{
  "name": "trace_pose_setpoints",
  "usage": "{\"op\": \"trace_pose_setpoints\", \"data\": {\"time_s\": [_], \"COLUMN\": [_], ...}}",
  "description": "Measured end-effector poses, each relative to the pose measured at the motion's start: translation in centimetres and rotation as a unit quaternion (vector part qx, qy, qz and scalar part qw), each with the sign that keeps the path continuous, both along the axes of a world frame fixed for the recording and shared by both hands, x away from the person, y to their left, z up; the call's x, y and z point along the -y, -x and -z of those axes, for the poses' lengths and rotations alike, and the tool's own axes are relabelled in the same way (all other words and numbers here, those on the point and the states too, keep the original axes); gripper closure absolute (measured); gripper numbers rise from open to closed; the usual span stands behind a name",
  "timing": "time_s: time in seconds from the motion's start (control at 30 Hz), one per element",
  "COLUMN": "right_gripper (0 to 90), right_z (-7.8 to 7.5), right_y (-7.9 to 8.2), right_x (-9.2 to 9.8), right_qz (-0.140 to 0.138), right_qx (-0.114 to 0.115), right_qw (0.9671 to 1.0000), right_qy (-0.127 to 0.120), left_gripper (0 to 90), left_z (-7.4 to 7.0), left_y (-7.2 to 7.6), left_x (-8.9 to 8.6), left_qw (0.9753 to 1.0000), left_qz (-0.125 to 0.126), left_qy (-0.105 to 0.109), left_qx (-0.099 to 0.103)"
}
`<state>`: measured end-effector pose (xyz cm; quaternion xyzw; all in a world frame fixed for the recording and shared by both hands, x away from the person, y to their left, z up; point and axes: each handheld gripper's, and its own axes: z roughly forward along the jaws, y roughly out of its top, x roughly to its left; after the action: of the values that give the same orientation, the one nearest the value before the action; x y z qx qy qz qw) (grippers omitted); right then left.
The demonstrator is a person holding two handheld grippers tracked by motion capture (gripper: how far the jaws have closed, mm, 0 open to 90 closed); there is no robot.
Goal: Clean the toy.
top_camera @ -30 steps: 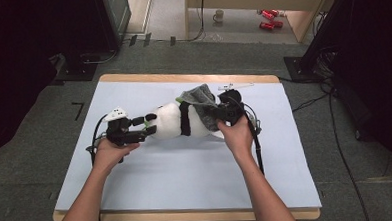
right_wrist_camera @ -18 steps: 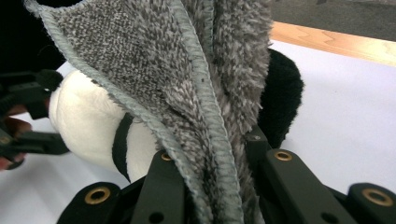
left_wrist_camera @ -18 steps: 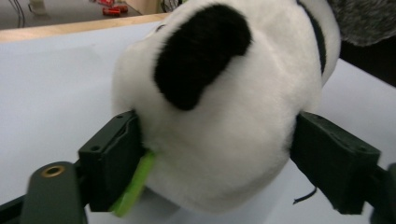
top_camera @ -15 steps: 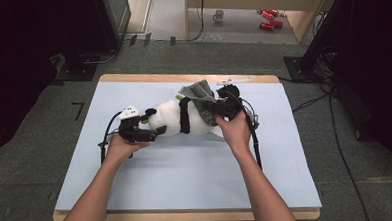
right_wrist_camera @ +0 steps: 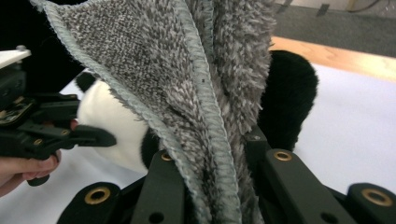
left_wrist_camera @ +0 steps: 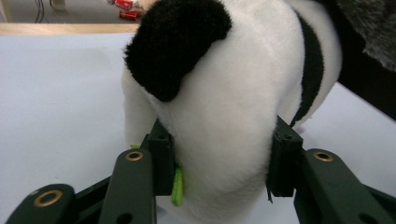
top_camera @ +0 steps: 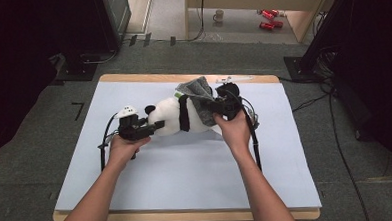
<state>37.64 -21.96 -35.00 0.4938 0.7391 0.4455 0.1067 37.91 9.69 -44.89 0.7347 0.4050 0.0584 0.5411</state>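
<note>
Squeezing the panda's head (left_wrist_camera: pixel 219 116), the left gripper (left_wrist_camera: pixel 219 168) — right gripper (right_wrist_camera: pixel 210 177) pinches grey cloth (right_wrist_camera: pixel 196 84), seam visible close-up.

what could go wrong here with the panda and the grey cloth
1. The left gripper squeezes only the panda plush's soft rounded head, so it could slip out if pulled.
2. The right gripper pinches just a fold of the grey cloth; a tug might free it or drag the panda along.
</note>
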Motion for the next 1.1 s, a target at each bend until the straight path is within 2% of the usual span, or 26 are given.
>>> {"op": "trace_pose_setpoints", "data": {"time_s": [0.1, 0.23, 0.33, 0.37, 0.43, 0.47, 0.5, 0.53, 0.63, 0.73, 0.8, 0.83, 1.0, 1.1], "right_gripper": [77.4, 77.4, 77.3, 77.3, 77.3, 77.3, 77.3, 77.4, 77.3, 77.0, 76.7, 76.7, 77.0, 76.8], "right_z": [-1.1, -2.4, -2.6, -2.5, -2.1, -1.8, -1.6, -1.3, -0.6, 0.2, 1.0, 1.6, 2.6, 2.5], "right_y": [0.6, 1.6, 2.2, 2.3, 2.3, 2.2, 2.1, 2.0, 1.8, 1.5, 1.1, 0.9, 0.1, 0.1], "right_x": [-0.6, -2.0, -3.3, -3.8, -4.6, -5.1, -5.5, -5.9, -7.5, -9.1, -10.3, -10.7, -10.7, -10.3], "right_qz": [-0.013, -0.037, -0.055, -0.06, -0.066, -0.069, -0.071, -0.075, -0.085, -0.099, -0.099, -0.1, -0.099, -0.099], "right_qx": [0.009, 0.023, 0.026, 0.024, 0.017, 0.012, 0.009, 0.005, -0.002, -0.015, -0.036, -0.037, -0.043, -0.038], "right_qw": [0.9998, 0.9989, 0.998, 0.9978, 0.9976, 0.9975, 0.9974, 0.9971, 0.9963, 0.9949, 0.9944, 0.9942, 0.9941, 0.994], "right_qy": [-0.008, -0.017, -0.018, -0.016, -0.012, -0.011, -0.01, -0.011, -0.016, -0.016, 0.001, 0.009, 0.007, 0.025], "left_gripper": [57.8, 58.2, 58.0, 57.8, 57.5, 57.4, 57.1, 56.9, 55.9, 54.9, 54.2, 53.9, 53.3, 52.8], "left_z": [-0.9, -2.2, -2.2, -1.9, -1.3, -0.9, -0.6, -0.6, -0.4, -0.3, -0.3, -0.2, 0.1, 0.1], "left_y": [0.5, 1.9, 2.9, 3.0, 3.0, 3.0, 3.0, 2.9, 2.8, 2.7, 2.7, 2.7, 2.4, 2.5], "left_x": [0.0, -0.1, 0.1, 0.3, 0.8, 1.0, 0.8, 0.7, 0.5, 0.5, 0.6, 0.6, 0.4, 0.5], "left_qw": [0.9998, 0.999, 0.998, 0.9981, 0.9989, 0.999, 0.9991, 0.9989, 0.9994, 0.9994, 0.9995, 0.9992, 0.9992, 0.9992], "left_qz": [0.001, 0.016, 0.02, 0.021, 0.024, 0.023, 0.021, 0.018, 0.013, 0.009, 0.006, 0.004, 0.001, 0.0], "left_qy": [0.015, 0.039, 0.055, 0.051, 0.018, 0.008, 0.014, 0.015, -0.001, -0.004, -0.012, -0.027, -0.028, -0.028], "left_qx": [-0.012, -0.013, -0.024, -0.03, -0.038, -0.037, -0.035, -0.041, -0.032, -0.032, -0.028, -0.027, -0.03, -0.03]}}
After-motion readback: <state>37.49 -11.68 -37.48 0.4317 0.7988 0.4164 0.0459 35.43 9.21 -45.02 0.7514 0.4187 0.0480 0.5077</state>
